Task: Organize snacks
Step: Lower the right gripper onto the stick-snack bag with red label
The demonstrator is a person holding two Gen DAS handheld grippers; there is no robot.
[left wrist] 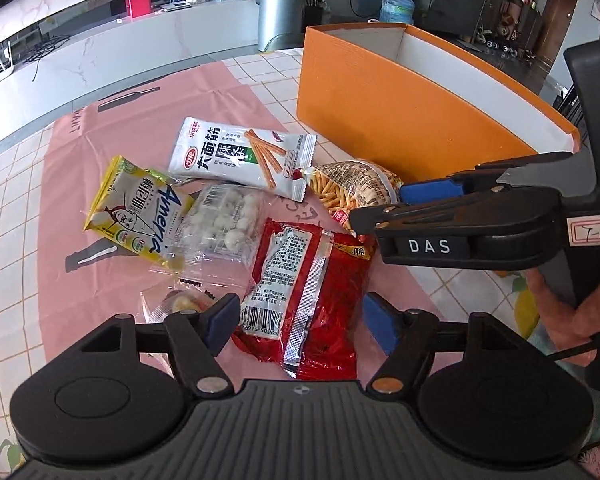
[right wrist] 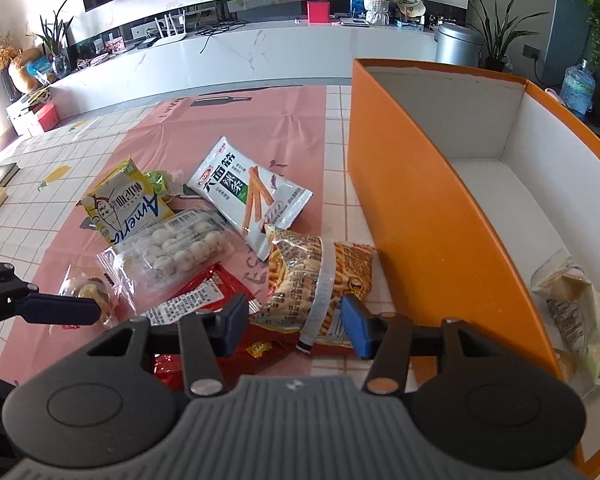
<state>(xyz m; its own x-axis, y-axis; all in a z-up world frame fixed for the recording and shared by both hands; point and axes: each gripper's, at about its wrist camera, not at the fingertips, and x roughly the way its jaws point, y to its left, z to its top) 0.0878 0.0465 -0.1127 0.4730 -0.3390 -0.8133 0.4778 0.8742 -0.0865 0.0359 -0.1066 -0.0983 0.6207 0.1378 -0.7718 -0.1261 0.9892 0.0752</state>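
I have my left gripper (left wrist: 300,322) low over the red snack bag (left wrist: 312,292), fingers spread wide either side of it, pads not pressing. That bag lies flat on the pink cloth (left wrist: 140,92), back side up, its long axis running away from me along the gripper's line, barcode end nearest. My right gripper (right wrist: 296,322) straddles the near end of the fries bag (right wrist: 320,280), fingers apart; whether the pads touch it I cannot tell. That bag lies just beside the orange box (right wrist: 420,208), its long axis roughly along the box's wall.
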